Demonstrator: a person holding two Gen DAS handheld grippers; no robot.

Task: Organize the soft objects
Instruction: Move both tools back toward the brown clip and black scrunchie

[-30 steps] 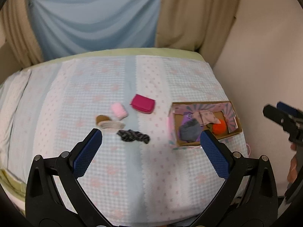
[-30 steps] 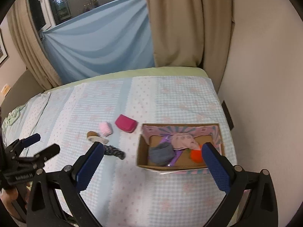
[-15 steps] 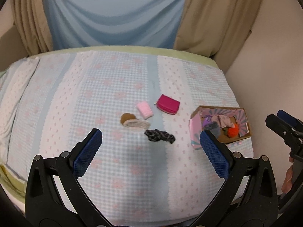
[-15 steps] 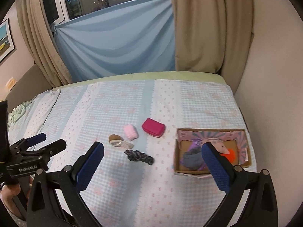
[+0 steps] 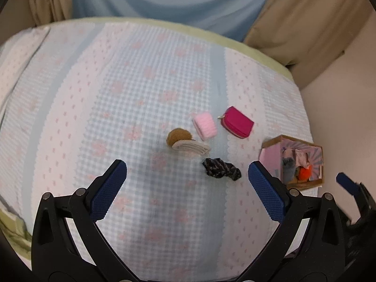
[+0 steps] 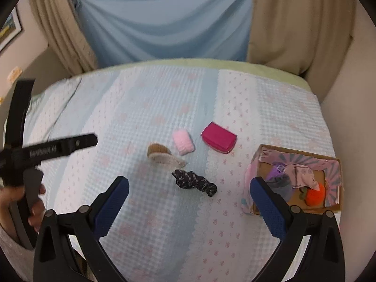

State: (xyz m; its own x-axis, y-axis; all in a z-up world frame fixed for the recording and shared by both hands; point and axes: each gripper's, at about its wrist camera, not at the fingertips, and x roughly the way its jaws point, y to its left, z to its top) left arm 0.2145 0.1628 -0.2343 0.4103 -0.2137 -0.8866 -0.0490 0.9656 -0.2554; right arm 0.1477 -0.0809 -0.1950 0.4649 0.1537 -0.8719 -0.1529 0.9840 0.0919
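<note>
Where left claw [image 5: 187, 189] gapes: black scrunchie [image 5: 221, 171] ahead.

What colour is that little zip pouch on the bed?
Bright pink pouch; clearest in the right wrist view.

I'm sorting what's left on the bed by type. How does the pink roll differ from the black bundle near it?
The pink roll is pale, ribbed and neatly rolled into a compact block; the black bundle is dark with a faint light pattern, crumpled and stretched out unevenly. The pink roll lies farther from the camera, beside the magenta pouch; the black bundle lies nearer, closer to the cardboard box. Both rest loose on the bedspread, outside the box, ungripped.
</note>
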